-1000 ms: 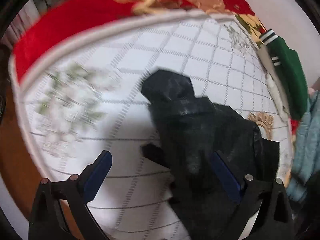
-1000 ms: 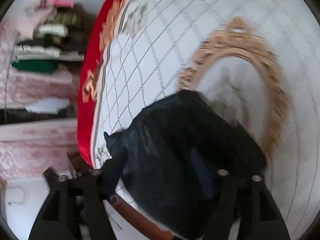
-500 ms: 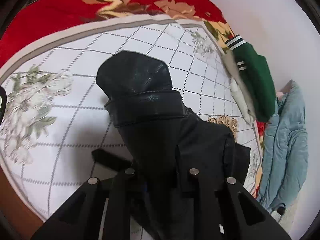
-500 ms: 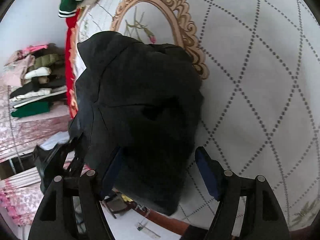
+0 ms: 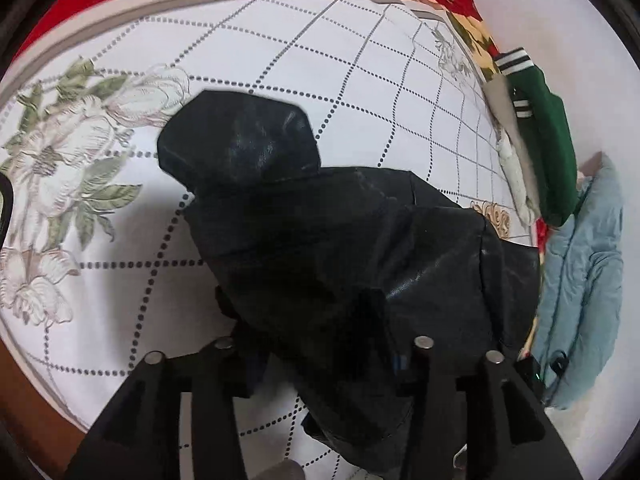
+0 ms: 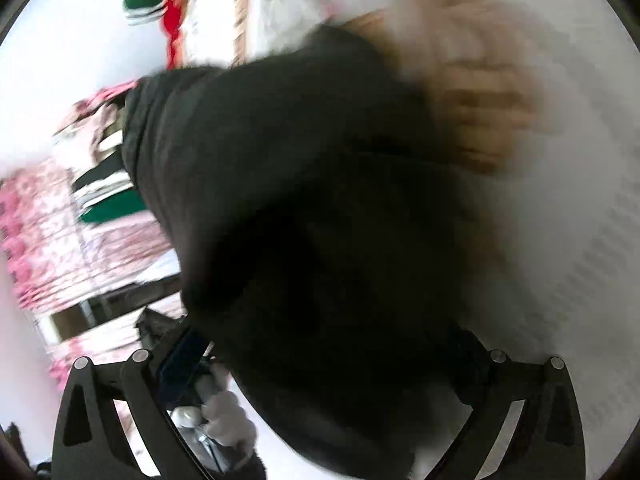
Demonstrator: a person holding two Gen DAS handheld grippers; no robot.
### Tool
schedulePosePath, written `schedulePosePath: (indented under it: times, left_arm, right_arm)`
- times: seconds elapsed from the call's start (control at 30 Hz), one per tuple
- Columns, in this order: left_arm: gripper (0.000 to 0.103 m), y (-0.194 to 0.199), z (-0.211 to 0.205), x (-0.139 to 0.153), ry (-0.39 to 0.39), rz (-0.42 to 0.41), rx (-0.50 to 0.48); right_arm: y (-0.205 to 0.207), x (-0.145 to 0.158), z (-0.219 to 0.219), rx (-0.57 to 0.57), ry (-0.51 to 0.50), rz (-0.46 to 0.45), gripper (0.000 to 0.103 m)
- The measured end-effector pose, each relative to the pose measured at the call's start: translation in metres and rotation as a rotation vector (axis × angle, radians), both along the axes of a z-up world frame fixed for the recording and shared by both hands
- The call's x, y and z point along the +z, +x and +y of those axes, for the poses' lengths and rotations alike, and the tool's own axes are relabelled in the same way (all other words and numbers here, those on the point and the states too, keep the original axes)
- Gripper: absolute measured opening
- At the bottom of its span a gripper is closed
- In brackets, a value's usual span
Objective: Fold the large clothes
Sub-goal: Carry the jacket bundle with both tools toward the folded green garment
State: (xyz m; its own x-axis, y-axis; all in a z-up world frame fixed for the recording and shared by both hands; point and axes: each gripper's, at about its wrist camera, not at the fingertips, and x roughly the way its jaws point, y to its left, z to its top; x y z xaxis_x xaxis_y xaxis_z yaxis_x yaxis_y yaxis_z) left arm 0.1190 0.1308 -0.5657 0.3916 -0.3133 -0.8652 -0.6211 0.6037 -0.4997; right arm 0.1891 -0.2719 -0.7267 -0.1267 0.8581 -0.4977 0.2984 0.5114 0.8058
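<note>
Left jaws, pinched tight half a second back, now easing apart over the black jacket [image 5: 352,264]; right view has dropped close and blurred.

Jacket sits bundled on the white quilt [image 5: 360,72]. Left gripper [image 5: 324,356] opening with leather between its fingers; right gripper [image 6: 320,364] opening wide astride the bundle — release fully, then press the fold flat.

Left wrist view sharp, evenly lit; right wrist view heavy motion blur, fisheye-warped edges.
</note>
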Motion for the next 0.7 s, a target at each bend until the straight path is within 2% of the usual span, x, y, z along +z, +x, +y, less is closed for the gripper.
schedulePosePath:
  times: [0.03,0.07,0.1,0.13,0.17,0.2,0.27,0.3,0.5,0.7]
  left_arm:
    - [0.051,-0.001,0.004,-0.004,-0.02,0.001,0.014]
    - [0.051,-0.002,0.009,-0.008,-0.036,-0.004,0.038]
    - [0.054,-0.004,0.013,-0.008,-0.05,-0.011,0.057]
    - [0.053,-0.003,0.016,-0.007,-0.061,-0.021,0.077]
    - [0.048,-0.002,0.018,-0.005,-0.069,-0.044,0.088]
    - [0.042,0.002,0.018,-0.002,-0.064,-0.062,0.095]
    - [0.025,0.007,0.015,0.01,-0.025,-0.117,0.085]
    - [0.021,0.009,0.013,0.014,-0.016,-0.134,0.072]
    - [0.018,0.028,0.008,0.045,0.029,-0.188,0.036]
    - [0.018,0.06,0.004,0.102,0.065,-0.263,-0.001]
  right_arm:
    - [0.004,-0.001,0.007,0.002,-0.013,-0.01,0.103]
    - [0.008,-0.001,0.011,-0.002,-0.013,-0.026,0.09]
    - [0.01,0.0,0.013,-0.002,-0.017,-0.036,0.069]
    - [0.011,0.001,0.015,-0.005,0.001,-0.04,0.065]
    - [0.012,0.002,0.017,-0.001,0.005,-0.046,0.061]
    - [0.013,0.005,0.02,0.006,0.0,-0.053,0.059]
    - [0.015,0.008,0.022,-0.001,0.014,-0.043,0.054]
    - [0.016,0.009,0.022,-0.007,0.02,-0.042,0.052]
    - [0.028,0.038,0.025,-0.007,0.021,-0.083,0.048]
    - [0.059,0.095,0.018,-0.014,0.052,-0.14,0.046]
